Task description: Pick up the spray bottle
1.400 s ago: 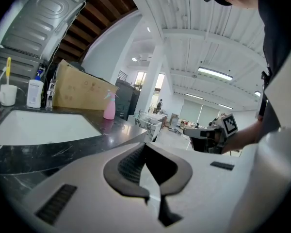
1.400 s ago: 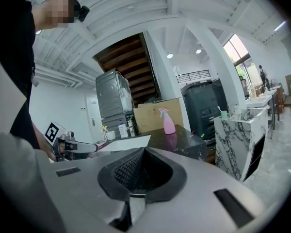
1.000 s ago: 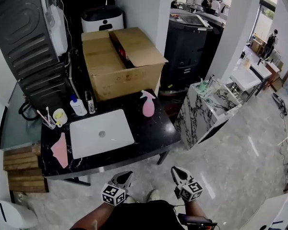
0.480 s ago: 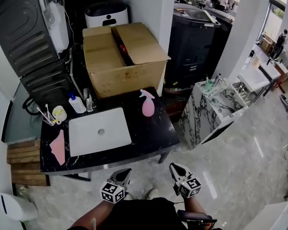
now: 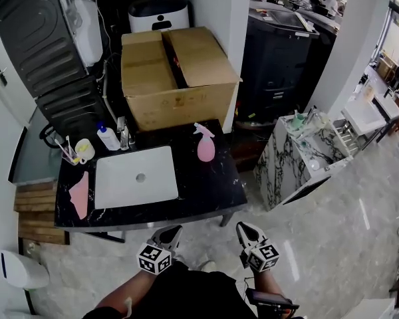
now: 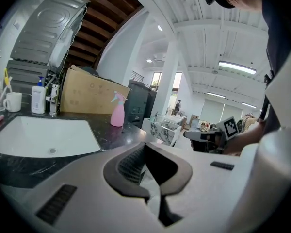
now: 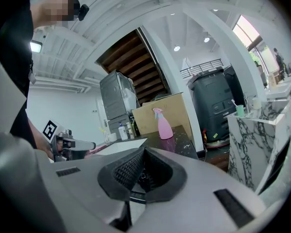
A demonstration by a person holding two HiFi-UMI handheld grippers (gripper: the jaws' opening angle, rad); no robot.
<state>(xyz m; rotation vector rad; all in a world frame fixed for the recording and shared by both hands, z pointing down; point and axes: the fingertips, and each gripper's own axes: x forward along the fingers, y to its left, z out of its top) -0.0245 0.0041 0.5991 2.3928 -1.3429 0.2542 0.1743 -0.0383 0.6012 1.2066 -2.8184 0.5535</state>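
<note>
A pink spray bottle (image 5: pixel 205 145) stands upright on the black marble counter (image 5: pixel 209 188), at the back right of the white sink (image 5: pixel 135 177). Both grippers hang low in front of the counter, well short of the bottle. My left gripper (image 5: pixel 171 231) is shut with nothing in it, and so is my right gripper (image 5: pixel 243 228). In the left gripper view the spray bottle (image 6: pixel 118 111) shows beyond the shut left gripper (image 6: pixel 145 144), up and left of it. The right gripper view has the spray bottle (image 7: pixel 163 125) just above the shut right gripper (image 7: pixel 143 150).
A big cardboard box (image 5: pixel 176 72) sits behind the bottle. A white soap bottle (image 5: pixel 108 139), a cup with toothbrushes (image 5: pixel 84 149) and a pink cloth (image 5: pixel 80 195) lie left of the sink. A marble-patterned stand (image 5: pixel 299 155) is on the right, beside a dark cabinet (image 5: pixel 279 52).
The person has come closer to the counter, and both grippers have moved forward with them. Both pairs of jaws have stayed shut.
</note>
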